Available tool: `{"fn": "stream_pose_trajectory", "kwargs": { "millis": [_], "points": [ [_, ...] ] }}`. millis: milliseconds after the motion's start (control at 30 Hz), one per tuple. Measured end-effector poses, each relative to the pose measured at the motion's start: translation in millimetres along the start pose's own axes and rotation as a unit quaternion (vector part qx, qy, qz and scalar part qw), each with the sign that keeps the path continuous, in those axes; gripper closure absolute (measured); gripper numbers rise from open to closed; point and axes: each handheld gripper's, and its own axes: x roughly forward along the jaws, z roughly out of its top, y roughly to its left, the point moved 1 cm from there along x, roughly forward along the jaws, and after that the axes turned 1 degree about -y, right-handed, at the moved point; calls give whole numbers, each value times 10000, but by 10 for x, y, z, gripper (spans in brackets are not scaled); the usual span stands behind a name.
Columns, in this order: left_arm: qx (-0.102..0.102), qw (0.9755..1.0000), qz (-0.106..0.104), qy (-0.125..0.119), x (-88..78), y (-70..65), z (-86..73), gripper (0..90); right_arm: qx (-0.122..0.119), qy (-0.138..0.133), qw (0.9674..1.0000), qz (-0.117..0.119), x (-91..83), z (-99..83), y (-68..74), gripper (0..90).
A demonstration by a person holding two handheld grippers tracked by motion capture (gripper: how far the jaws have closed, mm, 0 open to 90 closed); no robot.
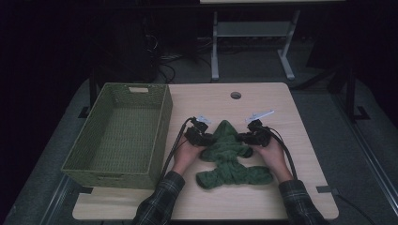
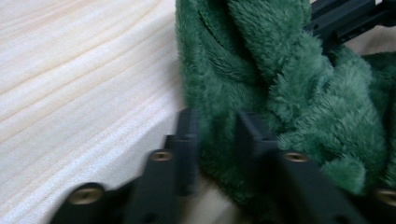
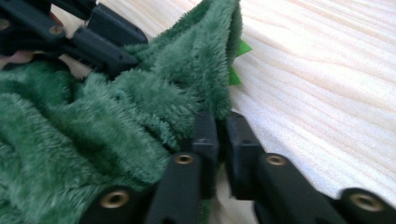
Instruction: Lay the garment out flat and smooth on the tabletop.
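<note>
High view shows the green towel (image 1: 228,154) crumpled mid-counter (image 1: 305,140), left gripper (image 1: 202,138) and right gripper (image 1: 247,137) each pinching an edge, folding barely begun, basket (image 1: 165,112) empty

Dim, dark-edged high view; gripper views bright, slightly blurred.

An empty green woven basket (image 1: 119,133) sits at nine o'clock on the light wooden table (image 1: 263,101).
</note>
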Motion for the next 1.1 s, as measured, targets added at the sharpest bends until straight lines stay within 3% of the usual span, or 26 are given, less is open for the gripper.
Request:
{"fn": "stream_pose_trajectory", "kwargs": {
  "millis": [67,133,333,533,667,833,1033,1100],
  "points": [
    [31,10000,-3,35,-5,2,-3,834,-58,-8,10000,-27,-15,-3,9,862],
    [14,10000,-3,25,-17,10,-3,872,-82,-39,9999,-69,-48,-8,9,866],
    [-35,9986,228,-469,-225,40,52,884,-63,-347,9992,-185,-223,-13,-16,867],
    [65,9941,493,-968,-437,66,83,889,-46,-622,9978,-241,-426,-60,-72,876],
    [60,9925,462,-1130,-387,63,42,891,292,-575,9978,-176,-450,-173,-170,884],
    [120,9953,493,-823,-201,66,-14,890,513,-303,9980,-223,-339,-296,-245,885],
    [30,9958,563,-717,-66,122,-17,876,608,-303,9972,-310,-283,-316,-277,878],
    [0,9950,694,-716,-61,125,-10,823,589,-313,9971,-370,-264,-323,-280,838]
  ]
}}
